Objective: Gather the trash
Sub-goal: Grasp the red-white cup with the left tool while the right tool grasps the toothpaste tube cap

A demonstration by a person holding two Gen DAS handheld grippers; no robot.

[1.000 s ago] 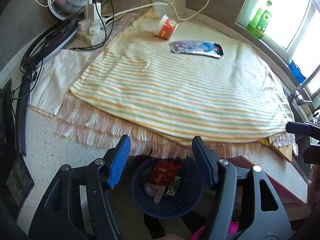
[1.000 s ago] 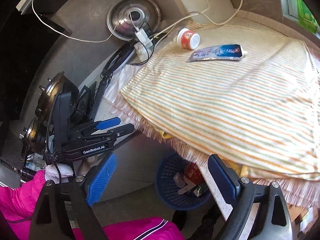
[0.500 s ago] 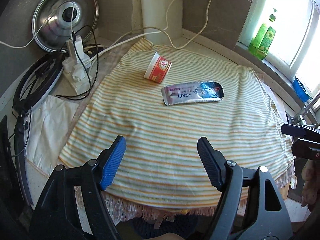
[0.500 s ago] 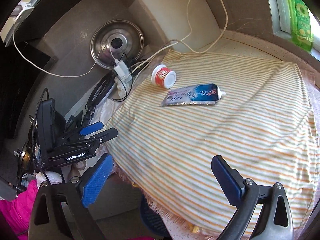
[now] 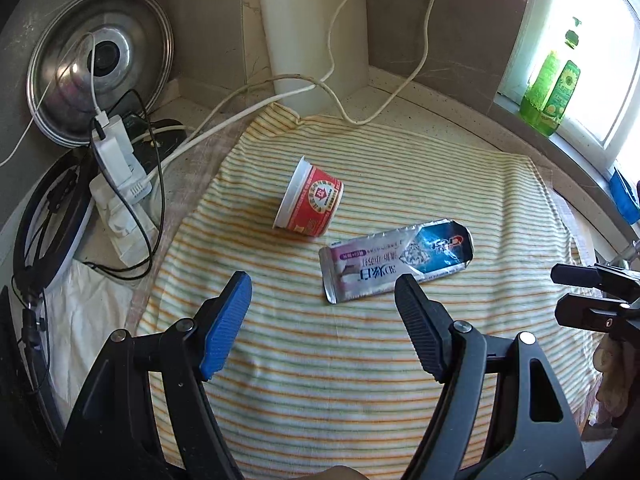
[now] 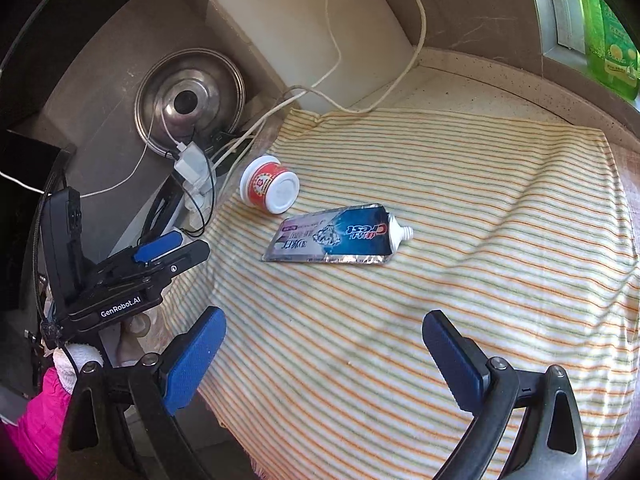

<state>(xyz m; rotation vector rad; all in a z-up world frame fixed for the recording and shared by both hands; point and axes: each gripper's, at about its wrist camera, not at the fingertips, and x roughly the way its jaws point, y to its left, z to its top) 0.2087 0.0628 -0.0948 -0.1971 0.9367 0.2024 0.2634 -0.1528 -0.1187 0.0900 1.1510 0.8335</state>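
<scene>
two trash items lie close together on the striped cloth (image 5: 360, 360): a tipped red cup (image 5: 310, 202) and a flattened toothpaste tube (image 5: 398, 266). step: approach, nothing held. left gripper (image 5: 322, 320) jaws spread and empty, having just been opening; right gripper (image 6: 324, 354) likewise spread, empty. tube's long axis runs across the cloth, nozzle toward the window side; cup's mouth faces the power strip (image 5: 120, 184). next: straddle one item, then close.

A red-and-white cup (image 5: 310, 203) lay tipped on its side on the striped cloth (image 5: 360, 360), near a flattened, capless toothpaste tube (image 5: 396, 260).
</scene>
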